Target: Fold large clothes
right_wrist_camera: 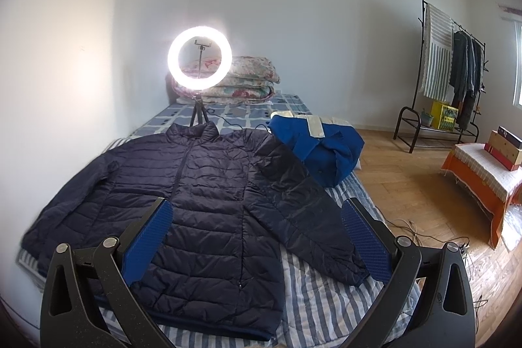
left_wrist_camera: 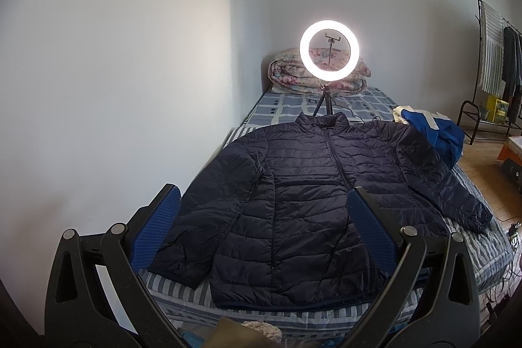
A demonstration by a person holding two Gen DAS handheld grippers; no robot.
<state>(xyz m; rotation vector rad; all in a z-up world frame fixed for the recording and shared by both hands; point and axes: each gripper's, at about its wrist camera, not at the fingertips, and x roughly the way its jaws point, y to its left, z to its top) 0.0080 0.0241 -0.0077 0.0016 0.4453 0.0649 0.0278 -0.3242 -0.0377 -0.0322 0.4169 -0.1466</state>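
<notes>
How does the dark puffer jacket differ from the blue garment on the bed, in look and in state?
The dark puffer jacket is navy and quilted; the blue garment is bright blue and smooth, with pale bands. The jacket lies spread flat with its sleeves out; the blue garment sits crumpled in a heap. The jacket fills the near part of the bed; the blue garment sits further back, near the edge. Both rest on the bed.

Bed (right_wrist_camera: 313,309) with striped cover stood against white wall. Dark navy puffer jacket (right_wrist_camera: 195,201) lay flat on it, front up, sleeves spread. Blue garment (right_wrist_camera: 321,152) sat bunched just beside right sleeve. Lit ring light (right_wrist_camera: 199,61) on tripod stood behind collar. Folded floral quilts (right_wrist_camera: 248,83) were stacked at far end.
</notes>
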